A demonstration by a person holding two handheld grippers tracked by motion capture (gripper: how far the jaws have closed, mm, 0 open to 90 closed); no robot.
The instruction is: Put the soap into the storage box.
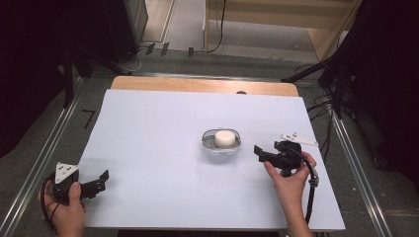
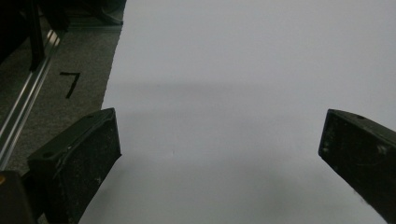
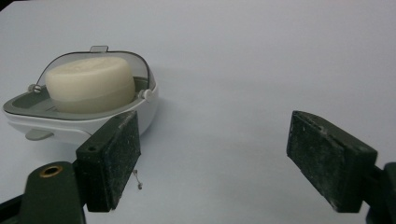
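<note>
A white soap dish (image 1: pixel 221 143) is sitting a little right of the middle of the white table sheet (image 1: pixel 158 163), and a round, cream bar of soap (image 1: pixel 224 138) is resting inside it on a grey inner tray. In the right gripper view the soap dish (image 3: pixel 84 116) is showing a clear hinged lid standing up behind the soap (image 3: pixel 91 84), with a small tab at the lid's top edge.

The right gripper (image 1: pixel 258 152) is hovering just right of the dish, near it but not touching, with a hand gripping it from below. Its jaws are standing apart with nothing between them; in its own view the left jaw is overlapping the dish's near corner, and bare sheet is lying between the two pads.

The left gripper (image 1: pixel 103 178) is waiting well apart at the sheet's near left corner, its jaws spread wide over bare sheet.
</note>
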